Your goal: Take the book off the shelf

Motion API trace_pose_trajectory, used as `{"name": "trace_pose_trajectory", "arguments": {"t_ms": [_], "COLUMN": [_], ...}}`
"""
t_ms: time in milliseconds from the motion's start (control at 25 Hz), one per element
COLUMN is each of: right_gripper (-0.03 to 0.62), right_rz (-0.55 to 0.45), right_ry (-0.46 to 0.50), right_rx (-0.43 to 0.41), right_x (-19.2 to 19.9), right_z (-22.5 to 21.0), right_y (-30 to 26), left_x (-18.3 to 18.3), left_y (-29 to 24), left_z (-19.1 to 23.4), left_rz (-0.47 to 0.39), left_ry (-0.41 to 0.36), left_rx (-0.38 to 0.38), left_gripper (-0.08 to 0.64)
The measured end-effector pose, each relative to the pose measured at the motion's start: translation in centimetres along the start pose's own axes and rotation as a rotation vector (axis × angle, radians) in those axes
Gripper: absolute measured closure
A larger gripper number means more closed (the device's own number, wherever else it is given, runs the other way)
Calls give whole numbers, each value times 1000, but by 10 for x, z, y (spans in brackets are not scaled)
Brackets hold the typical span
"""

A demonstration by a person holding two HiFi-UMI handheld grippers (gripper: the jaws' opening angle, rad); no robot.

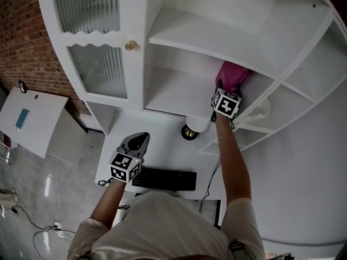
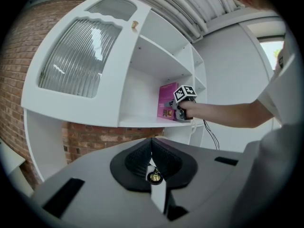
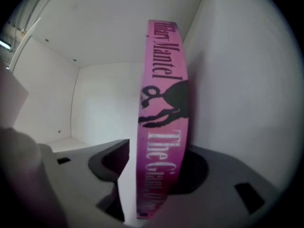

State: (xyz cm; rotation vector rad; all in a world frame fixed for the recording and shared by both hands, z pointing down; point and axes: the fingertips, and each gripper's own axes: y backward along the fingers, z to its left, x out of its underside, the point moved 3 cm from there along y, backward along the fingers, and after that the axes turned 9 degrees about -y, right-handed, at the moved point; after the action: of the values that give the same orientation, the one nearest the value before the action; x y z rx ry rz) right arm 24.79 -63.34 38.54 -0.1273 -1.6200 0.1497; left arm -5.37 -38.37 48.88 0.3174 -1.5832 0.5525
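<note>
A pink book point(image 3: 164, 103) stands upright on the white shelf point(image 1: 179, 93), close against the compartment's right wall. It also shows as a pink block point(image 1: 232, 76) in the head view and as a pink cover point(image 2: 166, 101) in the left gripper view. My right gripper point(image 3: 159, 175) straddles the book's spine, open: the right pad sits behind the book and a thin gap shows at the left pad. My left gripper point(image 2: 152, 144) is shut on nothing. It hangs low over the desk point(image 1: 162, 145), far from the book.
A cabinet door point(image 1: 100, 64) with ribbed glass and a brass knob point(image 1: 130, 45) is left of the compartment. On the desk are a black keyboard point(image 1: 162, 179) and a white lamp point(image 1: 196, 124). More shelves point(image 1: 260, 126) run to the right. A brick wall point(image 1: 21, 31) is far left.
</note>
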Motion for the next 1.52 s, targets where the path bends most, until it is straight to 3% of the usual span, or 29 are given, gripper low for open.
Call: {"name": "trace_pose_trajectory", "arguments": {"t_ms": [160, 400, 880, 1200, 1520], "right_gripper": [446, 454, 454, 455, 454], "right_rz": [-2, -19, -78, -85, -90], "right_ry": [-3, 10, -66, -75, -81], "right_rx": [-2, -52, -144, -182, -170], "right_x": [1, 0, 0, -2, 8], "right_z": [-5, -2, 0, 4, 4], "right_y": [-3, 4, 60, 117, 174], "left_x": [5, 5, 8, 6, 10], "left_y": [1, 2, 15, 21, 20], "left_z": [1, 3, -9, -20, -28], "left_rz": [9, 4, -1, -7, 6], "left_ry": [9, 17, 6, 11, -8], "left_rx": [-11, -16, 27, 101, 190], "left_gripper": [566, 566, 566, 566, 566]}}
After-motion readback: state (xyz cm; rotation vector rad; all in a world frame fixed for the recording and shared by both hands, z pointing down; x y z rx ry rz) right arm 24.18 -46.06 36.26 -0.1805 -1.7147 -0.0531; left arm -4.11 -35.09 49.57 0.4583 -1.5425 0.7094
